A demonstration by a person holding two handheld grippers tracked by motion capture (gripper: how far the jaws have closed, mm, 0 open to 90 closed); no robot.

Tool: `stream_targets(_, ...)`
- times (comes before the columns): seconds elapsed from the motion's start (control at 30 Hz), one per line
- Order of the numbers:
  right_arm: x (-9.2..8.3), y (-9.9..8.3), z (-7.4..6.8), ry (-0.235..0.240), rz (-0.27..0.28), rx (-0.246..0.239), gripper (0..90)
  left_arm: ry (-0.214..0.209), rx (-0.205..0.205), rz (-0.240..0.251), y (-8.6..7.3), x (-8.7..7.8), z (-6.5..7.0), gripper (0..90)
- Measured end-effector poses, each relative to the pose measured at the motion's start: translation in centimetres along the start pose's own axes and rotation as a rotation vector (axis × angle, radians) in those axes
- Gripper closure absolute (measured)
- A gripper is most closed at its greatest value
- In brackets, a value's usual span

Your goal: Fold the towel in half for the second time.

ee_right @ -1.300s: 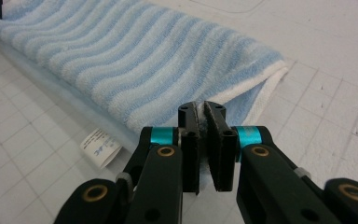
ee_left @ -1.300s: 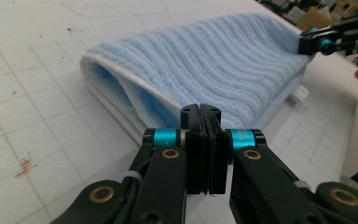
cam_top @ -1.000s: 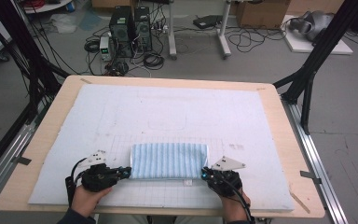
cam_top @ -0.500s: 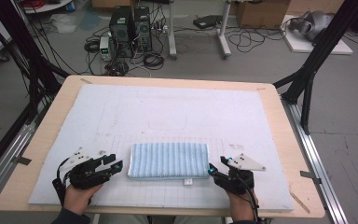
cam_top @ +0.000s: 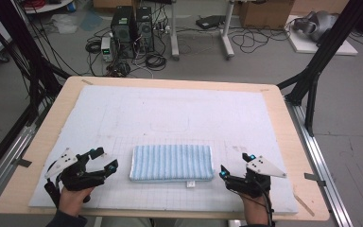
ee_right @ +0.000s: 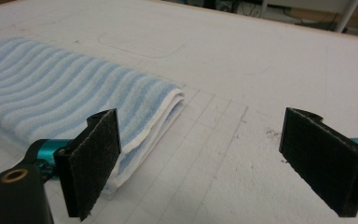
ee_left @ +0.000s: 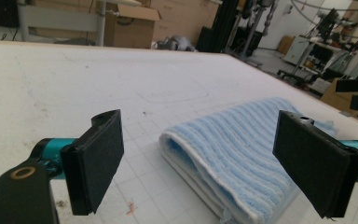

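Both hand-held grippers have drawn back from the short ends of the folded towel (cam_top: pixel 171 163) since the earlier frames, where each sat right at an end of it; their jaws have just been opening, and nothing lies between them now.

On the left, the left hand-held gripper (cam_top: pixel 105 161) hovers just off the towel's left end with its jaws wide apart. In the left gripper view the two black pads (ee_left: pixel 95 158) frame the towel's nearer end without touching it. That gap suggests a release: the cloth has been let go and the tool is pulled clear so it does not drag the fold open.

Between the two tools, the towel lies flat on the white gridded mat (cam_top: pixel 170 113) that covers the bench (cam_top: pixel 283 123), in the near half, roughly centred. It is light blue with paler stripes running across its short way, a ribbed terry weave, and white edging along the hem. It is folded into a neat rectangle of several layers, with a small white tag (cam_top: pixel 190 184) poking out at the near edge. The stacked layers show at its end in the right gripper view (ee_right: pixel 65 98).

On the right, the right hand-held gripper (cam_top: pixel 236 165) stands likewise just beside the towel's right end, jaws spread wide and empty, which reads as the same letting-go done on both ends at once.
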State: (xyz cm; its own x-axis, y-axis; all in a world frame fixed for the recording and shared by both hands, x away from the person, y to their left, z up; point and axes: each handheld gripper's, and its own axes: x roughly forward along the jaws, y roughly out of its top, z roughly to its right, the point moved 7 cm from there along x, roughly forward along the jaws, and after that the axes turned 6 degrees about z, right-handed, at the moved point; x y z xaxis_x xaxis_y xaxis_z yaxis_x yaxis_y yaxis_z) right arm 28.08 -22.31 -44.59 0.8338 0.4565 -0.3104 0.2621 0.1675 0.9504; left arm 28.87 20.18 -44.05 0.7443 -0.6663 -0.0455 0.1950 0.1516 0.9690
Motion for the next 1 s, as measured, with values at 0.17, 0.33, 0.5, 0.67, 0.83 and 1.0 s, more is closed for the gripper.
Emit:
stream_targets(0.17, -0.6, -0.1, -0.1, 0.020, 0.021, -0.038, 11.4, 0.003, 0.043, -0.013, -0.2, -0.1, 0.5, 16.9)
stream_targets(0.33, -1.0, -0.2, 0.0, 0.008, 0.028, -0.050, 11.3, -0.002, 0.078, 0.001, -0.1, -0.3, 1.0, 17.5)
stream_targets(0.5, -1.0, -0.4, -0.1, 0.008, 0.020, -0.045, 11.1, 0.000, 0.083, 0.011, -0.1, -0.7, 0.9, 17.4)
stream_targets(0.67, -0.6, -0.4, -0.2, 0.014, 0.018, -0.044, 11.1, 0.004, 0.094, 0.011, 0.0, -0.9, 0.9, 17.5)
stream_targets(0.83, -0.3, -0.4, -0.4, 0.019, 0.010, -0.043, 11.1, 0.007, 0.086, 0.011, 0.0, -1.0, 0.7, 17.6)
stream_targets(1.0, -0.2, -0.3, -0.7, 0.020, 0.006, -0.034, 11.1, 0.010, 0.088, 0.008, 0.1, -1.1, 0.7, 18.0)
